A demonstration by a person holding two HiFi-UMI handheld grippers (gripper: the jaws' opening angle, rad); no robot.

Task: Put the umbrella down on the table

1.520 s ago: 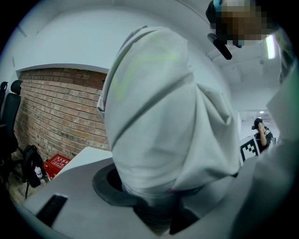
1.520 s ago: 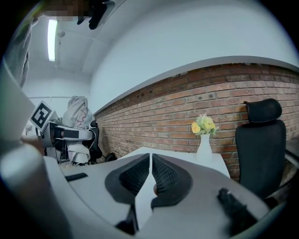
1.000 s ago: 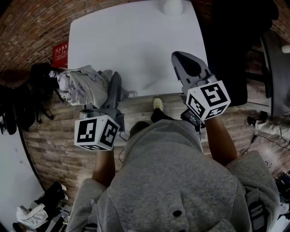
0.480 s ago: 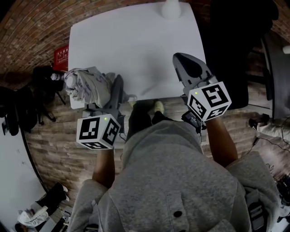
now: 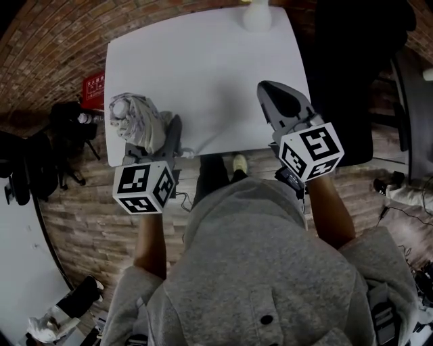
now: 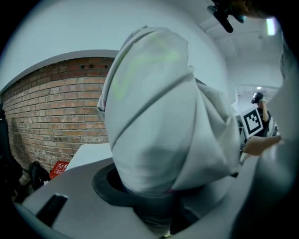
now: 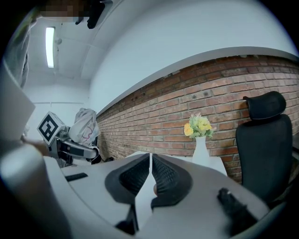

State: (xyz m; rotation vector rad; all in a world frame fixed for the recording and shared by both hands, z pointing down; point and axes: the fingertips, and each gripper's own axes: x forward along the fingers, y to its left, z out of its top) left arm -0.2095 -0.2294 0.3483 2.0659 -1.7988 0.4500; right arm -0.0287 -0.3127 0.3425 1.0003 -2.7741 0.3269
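Observation:
The folded umbrella (image 5: 135,118), a bundle of pale grey fabric, stands upright over the left front corner of the white table (image 5: 203,61). My left gripper (image 5: 162,138) is shut on its lower end. In the left gripper view the umbrella (image 6: 159,121) fills most of the picture, rising from between the jaws. My right gripper (image 5: 270,94) hangs over the table's right front edge, shut with nothing in it; its fingertips (image 7: 150,156) meet. From the right gripper view the umbrella (image 7: 85,125) shows far left.
A white vase (image 5: 257,13) with yellow flowers (image 7: 200,125) stands at the table's far edge. A black office chair (image 5: 345,74) is to the right of the table. A red box (image 5: 93,84) and dark bags (image 5: 27,162) lie on the floor at left.
My left gripper has carried the umbrella forward and down, from beside the table to over its left front corner. The right gripper has stayed in place.

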